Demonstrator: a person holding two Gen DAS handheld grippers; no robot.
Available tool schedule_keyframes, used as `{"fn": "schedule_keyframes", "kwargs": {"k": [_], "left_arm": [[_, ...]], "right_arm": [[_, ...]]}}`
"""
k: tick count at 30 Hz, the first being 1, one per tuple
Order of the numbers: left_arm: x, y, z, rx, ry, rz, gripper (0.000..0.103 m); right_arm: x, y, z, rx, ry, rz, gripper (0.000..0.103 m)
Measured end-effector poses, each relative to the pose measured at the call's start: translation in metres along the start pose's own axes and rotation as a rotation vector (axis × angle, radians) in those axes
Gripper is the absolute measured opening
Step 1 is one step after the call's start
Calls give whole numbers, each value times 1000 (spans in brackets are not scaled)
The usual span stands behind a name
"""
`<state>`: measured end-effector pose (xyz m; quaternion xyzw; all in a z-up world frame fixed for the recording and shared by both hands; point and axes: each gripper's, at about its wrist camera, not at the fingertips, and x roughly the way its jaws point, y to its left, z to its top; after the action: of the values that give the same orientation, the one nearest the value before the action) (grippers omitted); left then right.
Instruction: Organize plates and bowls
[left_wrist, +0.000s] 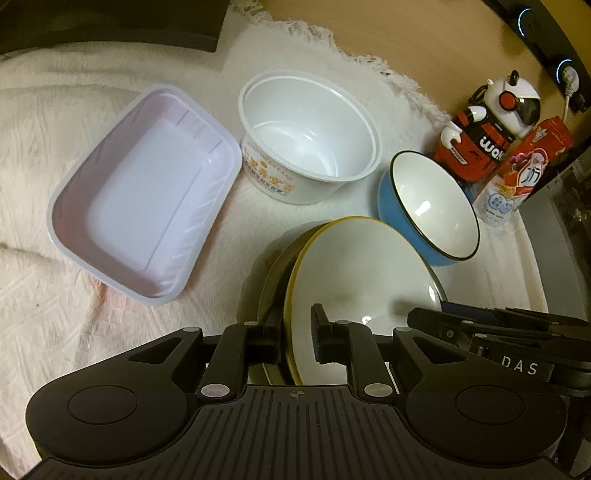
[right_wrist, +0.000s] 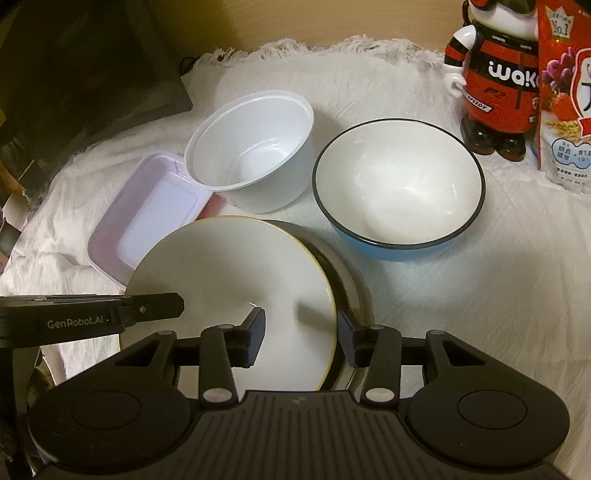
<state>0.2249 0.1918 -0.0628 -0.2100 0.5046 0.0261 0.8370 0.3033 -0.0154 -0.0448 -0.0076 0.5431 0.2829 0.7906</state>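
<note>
A white plate with a yellow rim (left_wrist: 362, 266) (right_wrist: 236, 266) tilts over a dark-rimmed dish (left_wrist: 269, 273) (right_wrist: 351, 280) under it. My left gripper (left_wrist: 295, 332) is shut on the plate's near rim, and its finger (right_wrist: 155, 306) shows at the plate's left edge. My right gripper (right_wrist: 301, 334) straddles the plate's right rim with a wide gap, one finger over the plate's face and one outside the rim. A blue bowl with a white inside (left_wrist: 432, 206) (right_wrist: 399, 188), a white plastic tub (left_wrist: 310, 140) (right_wrist: 251, 147) and a lavender rectangular tray (left_wrist: 144, 192) (right_wrist: 147, 221) stand behind.
Everything sits on a white fringed cloth (left_wrist: 74, 295) over a wooden table (left_wrist: 424, 33). A red and white toy figure (left_wrist: 487, 122) (right_wrist: 495, 81) and a snack packet (left_wrist: 524, 166) (right_wrist: 569, 92) stand at the far right. A dark box (left_wrist: 110, 22) lies at the far left.
</note>
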Motion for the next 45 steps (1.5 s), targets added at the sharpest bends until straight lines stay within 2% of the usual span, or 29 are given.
{"fn": "schedule_keyframes", "kwargs": {"k": [3,6,8,12,14,16,17,24,26,29,31,34,40,45], "left_arm": [[0,-1,0,6,-3,-2,21],[2,0,2,3,-6,-26,28],[3,1,3,-2,-9,-36,29],[3,6,2,-25,4,-50,24],[1,9,0,-34,6,-52,22],[1,10,-2,-35,13,-57,22],[1,11,-3,-37,17,-54,22],[10,19,-6,-75,41,-71,21],[8,15,-5,-55,34,-79,22],[6,11,-2,-29,15,-53,23],[5,11,-1,-31,15,-52,24],[1,4,-2,-15,22,-32,31],[-14,-14,4,-3,0,-68,33],[-17,-48,8,53,10,-70,34]], "right_arm": [[1,3,-2,-12,-6,-6,47],[7,9,0,-35,-21,-3,63],[11,12,2,-46,-35,-9,65],[9,13,-3,-58,-32,-4,63],[3,2,-8,-13,-43,48,57],[-2,-14,-11,80,-38,104,46],[-4,-20,-11,114,-37,123,45],[-17,-36,-12,193,-62,227,44],[-10,-41,-12,206,-41,216,44],[-1,-41,-7,201,-39,224,45],[1,-33,-3,171,-33,189,46],[-1,-25,-3,165,-15,148,46],[-31,-31,0,148,-80,155,46],[-54,-50,-1,166,-127,130,46]]}}
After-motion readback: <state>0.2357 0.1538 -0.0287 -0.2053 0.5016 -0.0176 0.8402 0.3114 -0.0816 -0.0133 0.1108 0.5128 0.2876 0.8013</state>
